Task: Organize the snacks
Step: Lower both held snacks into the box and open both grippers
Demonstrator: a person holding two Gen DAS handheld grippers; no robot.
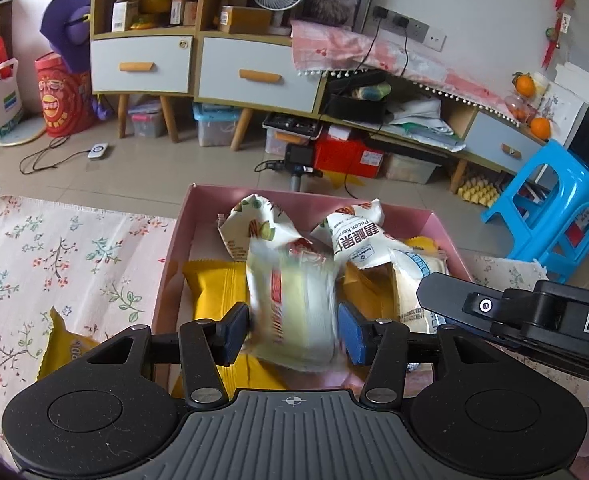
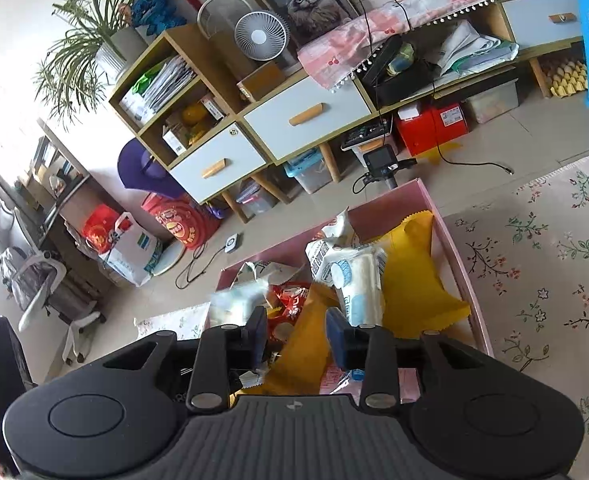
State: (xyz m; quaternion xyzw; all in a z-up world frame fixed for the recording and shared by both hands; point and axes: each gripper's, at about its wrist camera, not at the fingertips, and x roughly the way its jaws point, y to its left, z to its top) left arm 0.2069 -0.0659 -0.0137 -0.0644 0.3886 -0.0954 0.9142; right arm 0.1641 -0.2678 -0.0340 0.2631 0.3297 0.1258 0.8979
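The left gripper (image 1: 293, 332) has its fingers spread beside a blurred pale snack packet (image 1: 294, 304), whether pressing it I cannot tell, above the pink box (image 1: 174, 240) on the flowered surface (image 1: 74, 264). The right gripper (image 2: 296, 334) hovers over the same box, fingers apart and holding nothing, above a yellow packet (image 2: 410, 280).

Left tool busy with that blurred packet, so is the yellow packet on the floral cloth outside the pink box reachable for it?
Probably not yet: the left tool has a snack packet between its pads; the yellow packet lies unobstructed.
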